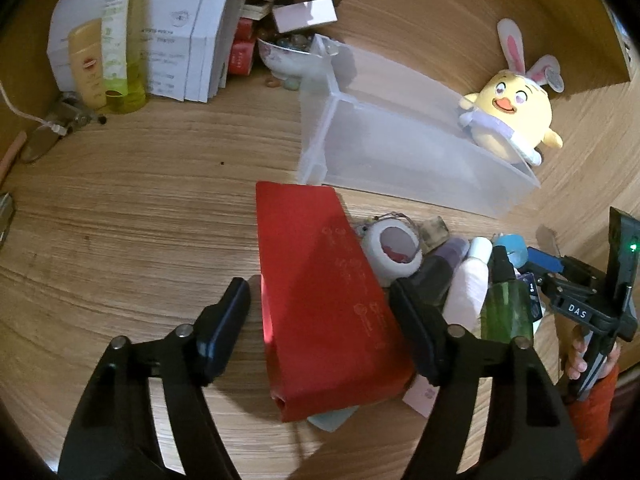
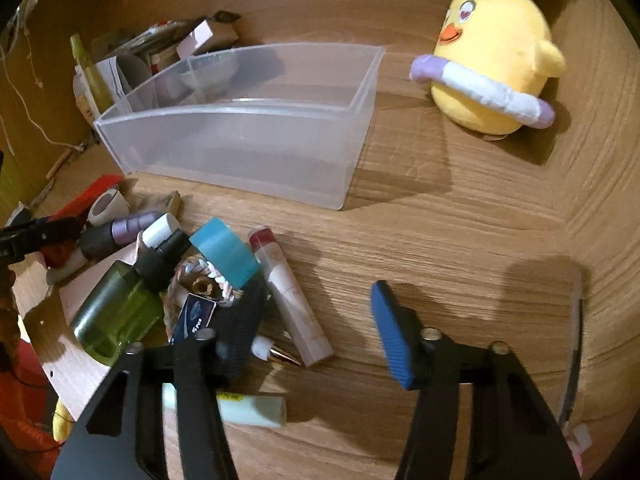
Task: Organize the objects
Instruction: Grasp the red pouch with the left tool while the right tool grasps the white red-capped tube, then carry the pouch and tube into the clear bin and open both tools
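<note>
On the wooden table (image 1: 132, 216), the left gripper (image 1: 320, 320) hangs over a red pouch (image 1: 320, 300), its jaws apart. The pouch lies lengthwise between them: the right finger's pad sits at or over the pouch's edge, though contact cannot be told, and the left finger (image 1: 228, 320) stands clear at about nine o'clock of the pouch, with bare wood between.

The right gripper (image 2: 320, 328) also has its jaws apart, with nothing pressed between the pads. A pink-white tube (image 2: 290, 300) with a dark red cap lies between them, just beside the left pad, while the blue right pad (image 2: 390, 336) stands clear over bare wood at three o'clock of the tube.

At nine to ten o'clock of that tube lies the clutter: a green spray bottle (image 2: 116, 308), a teal tape roll (image 2: 224, 252) and a purple-capped bottle (image 2: 124, 228).

A clear plastic bin (image 2: 240, 140) stands at twelve o'clock of the heap, with a small divided section at its far end. A yellow chick plush (image 2: 496, 56) sits at two o'clock, just beside the bin in the left view.
</note>
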`<state>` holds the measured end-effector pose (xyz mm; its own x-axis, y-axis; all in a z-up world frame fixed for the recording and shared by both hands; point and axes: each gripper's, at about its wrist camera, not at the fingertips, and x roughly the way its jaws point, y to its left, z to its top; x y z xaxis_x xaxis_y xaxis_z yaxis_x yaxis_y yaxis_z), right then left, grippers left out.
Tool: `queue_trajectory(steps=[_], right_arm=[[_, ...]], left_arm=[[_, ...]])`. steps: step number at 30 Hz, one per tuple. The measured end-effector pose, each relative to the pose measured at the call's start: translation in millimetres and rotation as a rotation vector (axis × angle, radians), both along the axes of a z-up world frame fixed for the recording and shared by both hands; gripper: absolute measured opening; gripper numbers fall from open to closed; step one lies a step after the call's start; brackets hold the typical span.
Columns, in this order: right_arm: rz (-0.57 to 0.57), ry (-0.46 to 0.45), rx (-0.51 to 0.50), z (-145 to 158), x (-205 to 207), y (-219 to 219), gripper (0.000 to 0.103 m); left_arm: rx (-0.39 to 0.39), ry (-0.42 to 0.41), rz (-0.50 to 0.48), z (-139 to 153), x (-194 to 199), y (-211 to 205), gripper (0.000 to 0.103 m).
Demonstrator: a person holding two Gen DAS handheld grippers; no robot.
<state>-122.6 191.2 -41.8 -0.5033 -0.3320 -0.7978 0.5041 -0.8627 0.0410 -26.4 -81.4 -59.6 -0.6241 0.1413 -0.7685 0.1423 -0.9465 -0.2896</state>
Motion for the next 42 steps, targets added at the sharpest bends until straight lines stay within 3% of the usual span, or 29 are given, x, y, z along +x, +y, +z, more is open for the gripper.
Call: queue_trajectory(steps=[3,6,9,19,30,42], right_arm=[[0.013,0.004,0.0,0,-2,-4,0.031],[0.017,0.017,0.006,0,-3,-7,0.019],[0.007,0.027,0.009,0,-3,-7,0.014],[-0.053,0.055,-0.056,14,7,8,0.014],[-0.067,0.16,-0.132,55,25,14,0.014],[-0.048,0.237,-0.199,80,21,2,0.014]], left_arm=[[-0.019,0.008,0.009,0,2,-3,0.071],[-0.02,0.021,0.013,1,1,-5,0.062],[-0.055,0.031,0.027,3,1,-5,0.058],[-0.062,0.08,0.049,16,12,-5,0.058],[-0.078,0.188,0.054,51,26,3,0.058],[-0.074,0.281,-0.005,82,6,20,0.058]])
